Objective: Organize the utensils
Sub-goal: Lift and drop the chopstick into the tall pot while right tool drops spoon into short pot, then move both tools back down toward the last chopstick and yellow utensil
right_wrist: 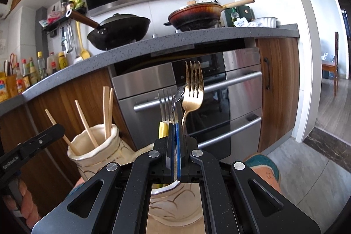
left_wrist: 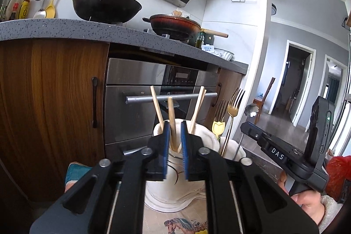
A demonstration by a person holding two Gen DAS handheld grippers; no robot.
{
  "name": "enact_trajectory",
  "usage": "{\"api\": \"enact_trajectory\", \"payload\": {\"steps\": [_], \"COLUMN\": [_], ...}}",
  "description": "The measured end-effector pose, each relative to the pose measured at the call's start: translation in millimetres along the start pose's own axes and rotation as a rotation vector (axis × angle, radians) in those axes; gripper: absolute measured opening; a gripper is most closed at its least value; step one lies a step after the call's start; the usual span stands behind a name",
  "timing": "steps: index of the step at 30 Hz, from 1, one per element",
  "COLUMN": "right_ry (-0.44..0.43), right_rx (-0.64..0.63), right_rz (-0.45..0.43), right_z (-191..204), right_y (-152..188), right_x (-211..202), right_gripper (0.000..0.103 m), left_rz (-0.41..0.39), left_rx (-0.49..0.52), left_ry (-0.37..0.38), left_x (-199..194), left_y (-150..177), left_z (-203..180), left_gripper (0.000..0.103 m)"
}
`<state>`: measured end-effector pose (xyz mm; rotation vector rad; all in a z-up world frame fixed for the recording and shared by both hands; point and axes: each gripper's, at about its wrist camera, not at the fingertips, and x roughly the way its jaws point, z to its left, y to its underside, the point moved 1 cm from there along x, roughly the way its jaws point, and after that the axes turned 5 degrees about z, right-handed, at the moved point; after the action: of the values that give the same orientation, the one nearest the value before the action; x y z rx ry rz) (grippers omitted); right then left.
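Observation:
My left gripper (left_wrist: 174,125) is open over a cream ceramic holder (left_wrist: 205,138). One wooden chopstick (left_wrist: 171,115) stands between its blue pads, lower end in the holder, and the right pad is clear of it. More chopsticks (right_wrist: 107,111) lean in that same holder (right_wrist: 96,152). My right gripper (right_wrist: 175,126) is shut on the thin stem of a silver utensil with a flower-shaped end (right_wrist: 178,95), above a second cream holder (right_wrist: 175,207). A gold fork (right_wrist: 193,89) and a yellow-handled fork (right_wrist: 165,102) stand in that second holder.
A steel oven with a bar handle (left_wrist: 171,98) faces me, with wooden cabinet doors (left_wrist: 54,91) beside it. On the grey counter (left_wrist: 54,30) stand a black wok (left_wrist: 105,6) and a brown pan (left_wrist: 175,24). A person's hand (left_wrist: 307,201) grips the right tool.

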<state>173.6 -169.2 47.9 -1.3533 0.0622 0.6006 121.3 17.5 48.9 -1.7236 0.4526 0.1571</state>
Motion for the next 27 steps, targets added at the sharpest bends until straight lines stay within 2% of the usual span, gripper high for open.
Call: {"api": "enact_trajectory", "payload": {"steps": [7, 11, 16, 21, 25, 27], "right_ry": [0.009, 0.013, 0.023, 0.024, 0.032, 0.038], "right_rx": [0.009, 0.018, 0.021, 0.038, 0.021, 0.009], "right_rz": [0.003, 0.001, -0.004, -0.001, 0.011, 0.024], "right_z": [-3.6, -5.0, -5.8, -7.2, -3.9, -2.4], "right_y": [-0.3, 1.4, 4.7, 10.1, 20.0, 25.8], "right_x": [-0.5, -4.8, -16.7, -32.3, -44.5, -49.4], "right_gripper": [0.006, 0.031, 0.042, 0.064, 0.076, 0.081], "left_rz": [-0.015, -0.016, -0.011, 0.001, 0.035, 0.054], "left_rx": [-0.007, -0.011, -0.021, 0.006, 0.017, 0.021], "left_ry": [-0.01, -0.024, -0.034, -0.059, -0.076, -0.087], "left_x": [-4.9, -7.4, -15.0, -23.9, -27.9, -30.2], "left_y": [1.0, 3.8, 10.1, 22.8, 36.9, 44.1], "left_z": [2.4, 4.4, 6.3, 3.2, 2.3, 3.2], "left_gripper": [0.037, 0.045, 0.053, 0.065, 0.073, 0.081]}}
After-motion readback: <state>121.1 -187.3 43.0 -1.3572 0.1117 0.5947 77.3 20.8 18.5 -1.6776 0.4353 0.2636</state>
